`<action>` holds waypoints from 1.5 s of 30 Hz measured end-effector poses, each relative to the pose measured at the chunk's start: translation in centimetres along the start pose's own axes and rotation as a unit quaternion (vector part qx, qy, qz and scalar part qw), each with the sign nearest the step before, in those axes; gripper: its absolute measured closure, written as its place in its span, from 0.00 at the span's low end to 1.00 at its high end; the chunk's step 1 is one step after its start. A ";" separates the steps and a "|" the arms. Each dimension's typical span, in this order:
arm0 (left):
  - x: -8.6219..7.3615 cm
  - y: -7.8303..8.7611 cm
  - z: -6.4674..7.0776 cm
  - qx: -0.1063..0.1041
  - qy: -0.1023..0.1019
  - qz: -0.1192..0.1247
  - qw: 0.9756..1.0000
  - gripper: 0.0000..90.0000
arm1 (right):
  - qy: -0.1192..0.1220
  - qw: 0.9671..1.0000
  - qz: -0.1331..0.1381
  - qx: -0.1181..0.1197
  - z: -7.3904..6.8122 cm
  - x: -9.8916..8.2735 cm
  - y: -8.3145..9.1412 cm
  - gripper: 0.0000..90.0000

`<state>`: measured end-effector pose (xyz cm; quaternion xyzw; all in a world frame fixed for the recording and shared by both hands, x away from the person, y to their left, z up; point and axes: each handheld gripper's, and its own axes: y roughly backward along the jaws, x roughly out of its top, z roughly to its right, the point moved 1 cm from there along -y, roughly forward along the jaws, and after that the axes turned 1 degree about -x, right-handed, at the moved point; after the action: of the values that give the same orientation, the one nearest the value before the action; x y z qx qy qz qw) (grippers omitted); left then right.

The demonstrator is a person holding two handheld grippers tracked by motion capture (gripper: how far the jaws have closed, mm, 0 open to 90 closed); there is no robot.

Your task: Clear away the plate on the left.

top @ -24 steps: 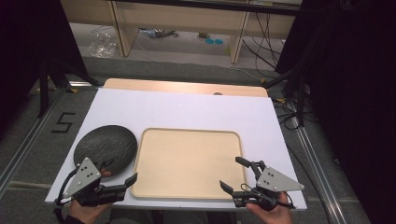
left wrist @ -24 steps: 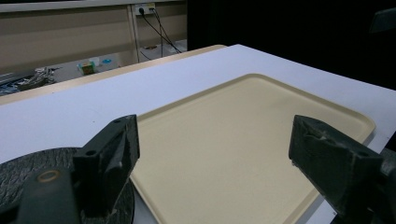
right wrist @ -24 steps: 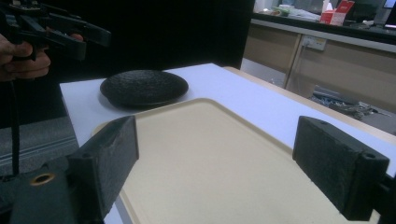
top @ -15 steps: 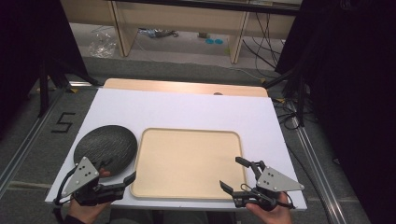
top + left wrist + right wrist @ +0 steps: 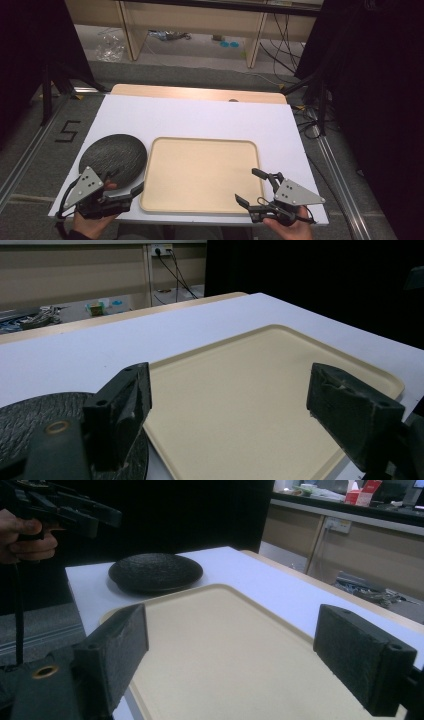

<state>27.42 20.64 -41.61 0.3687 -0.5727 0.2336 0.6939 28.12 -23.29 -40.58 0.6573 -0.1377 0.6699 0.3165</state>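
Hovering at table (image 5: 200,117) near edge: left gripper (image 5: 126,186) fingers wide, empty, black plate (image 5: 113,156) at its 12 o'clock. Right gripper (image 5: 250,186) fingers wide, empty, tray (image 5: 200,172) at its 10 o'clock.

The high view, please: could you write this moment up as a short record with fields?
surface: white table
tray: beige tray, empty, at the front middle
plate: dark plate, left of the tray, beside its edge
left gripper: left gripper, jaws open, empty, by the plate's near rim
right gripper: right gripper, jaws open, empty, at the tray's near right corner
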 end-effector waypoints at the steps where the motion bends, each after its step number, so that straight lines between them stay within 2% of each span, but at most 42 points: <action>1: 0.0 0.0 -0.1 0.001 0.007 0.001 1.000 0.20 | 0.001 1.000 0.000 0.001 0.0 0.0 0.0 0.17; 18: -0.1 0.3 -1.7 0.015 0.022 0.002 1.000 0.22 | 0.001 1.000 -0.005 0.004 -0.1 -0.1 0.0 0.17; 21: -0.1 0.4 -2.1 0.021 0.027 0.001 0.999 0.22 | 0.000 1.000 0.002 0.005 0.0 0.0 -0.1 0.17; 23: -0.1 0.4 -2.5 0.025 0.034 -0.002 0.999 0.22 | 0.001 1.000 -0.003 0.003 0.0 -0.1 0.0 0.17; 25: -0.2 0.4 -3.0 0.016 0.047 -0.006 0.999 0.22 | 0.000 1.000 -0.002 0.002 0.0 0.0 0.0 0.17; 28: -0.5 0.5 -4.1 0.013 0.074 0.000 0.997 0.24 | 0.001 1.000 -0.004 0.003 0.0 -0.1 -0.1 0.17; 32: -0.7 0.5 -5.5 0.017 0.085 -0.004 0.996 0.23 | 0.001 1.000 -0.004 0.005 0.0 -0.1 -0.1 0.17; 36: -0.9 0.8 -6.7 0.025 0.109 -0.002 0.994 0.24 | 0.002 1.000 -0.007 0.004 0.0 0.0 -0.1 0.17; 37: -0.9 0.9 -7.0 0.033 0.120 -0.004 0.992 0.24 | 0.002 1.000 -0.004 0.002 -0.1 -0.1 -0.1 0.17; 38: -1.0 0.9 -7.2 0.034 0.119 -0.004 0.992 0.24 | 0.002 1.000 -0.004 0.002 -0.1 -0.1 -0.1 0.17; 40: -1.1 0.9 -7.5 0.045 0.140 -0.005 0.989 0.24 | 0.001 1.000 -0.005 0.005 -0.1 0.0 -0.1 0.17; 45: -1.7 0.8 -9.0 0.066 0.159 -0.029 0.985 0.24 | -0.002 1.000 -0.006 0.005 -0.1 0.0 0.0 0.17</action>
<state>32.07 28.34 -43.70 0.3880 -0.4279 0.3060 0.7568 28.05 -23.21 -40.60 0.6609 -0.1314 0.6674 0.3170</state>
